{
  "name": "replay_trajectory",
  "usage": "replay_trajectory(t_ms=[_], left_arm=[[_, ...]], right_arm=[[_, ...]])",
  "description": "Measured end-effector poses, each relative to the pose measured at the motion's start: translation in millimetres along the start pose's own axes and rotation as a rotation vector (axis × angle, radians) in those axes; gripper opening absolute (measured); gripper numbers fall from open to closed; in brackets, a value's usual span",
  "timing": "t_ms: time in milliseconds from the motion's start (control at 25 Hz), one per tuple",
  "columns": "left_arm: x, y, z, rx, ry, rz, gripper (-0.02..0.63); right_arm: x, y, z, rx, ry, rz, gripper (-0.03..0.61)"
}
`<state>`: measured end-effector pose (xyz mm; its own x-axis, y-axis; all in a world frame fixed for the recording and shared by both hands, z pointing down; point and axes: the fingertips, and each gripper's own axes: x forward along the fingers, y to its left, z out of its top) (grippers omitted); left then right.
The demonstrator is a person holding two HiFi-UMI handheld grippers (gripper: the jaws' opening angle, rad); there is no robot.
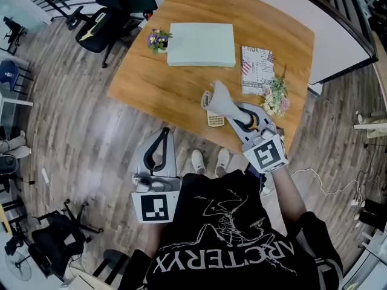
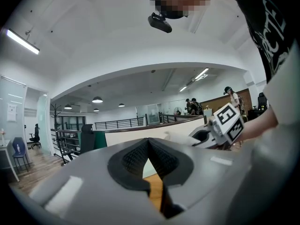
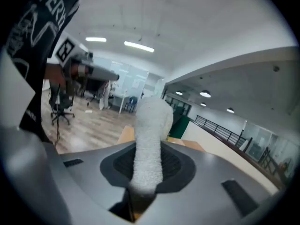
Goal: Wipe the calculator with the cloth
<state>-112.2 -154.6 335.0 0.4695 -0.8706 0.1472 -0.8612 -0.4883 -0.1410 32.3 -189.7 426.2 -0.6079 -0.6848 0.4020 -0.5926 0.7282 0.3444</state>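
Note:
The pale calculator (image 1: 214,119) lies near the front edge of the wooden table (image 1: 175,95). A white cloth (image 1: 222,101) stands up over its right side, and my right gripper (image 1: 240,117) is shut on the cloth's lower end. In the right gripper view the fluffy cloth (image 3: 150,135) rises from between the jaws of my right gripper (image 3: 146,175) and hides the calculator. My left gripper (image 1: 164,133) hangs off the table over the floor. Its jaws meet at the tips with nothing between them, as the left gripper view shows (image 2: 149,142).
A white box (image 1: 201,44), a small pot of purple flowers (image 1: 158,40), a magazine (image 1: 257,69) and a dried bouquet (image 1: 276,98) are on the table behind the calculator. A black office chair (image 1: 100,26) stands at the table's far left corner.

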Motion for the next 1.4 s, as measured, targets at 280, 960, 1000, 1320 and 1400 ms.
replay_trajectory(t_ms=[280,960,1000,1320,1400], left_arm=[[-30,3,-6,-0.010,0.043,0.097,0.009],[-58,12,-20,0.002,0.107,0.192,0.009],[-57,11,-20,0.003,0.104,0.188,0.009],[-41,2,-13,-0.001,0.068,0.133,0.009],[-37,-1,-10,-0.002,0.057,0.114,0.009]], right_arm=[[119,26,-121,-0.377,0.304,0.278,0.089],[193,50,-231,-0.441,0.585,0.454,0.089],[190,53,-231,-0.443,0.583,0.463,0.089],[154,92,-231,-0.483,0.566,0.522,0.089],[146,101,-230,-0.480,0.564,0.535,0.089]])
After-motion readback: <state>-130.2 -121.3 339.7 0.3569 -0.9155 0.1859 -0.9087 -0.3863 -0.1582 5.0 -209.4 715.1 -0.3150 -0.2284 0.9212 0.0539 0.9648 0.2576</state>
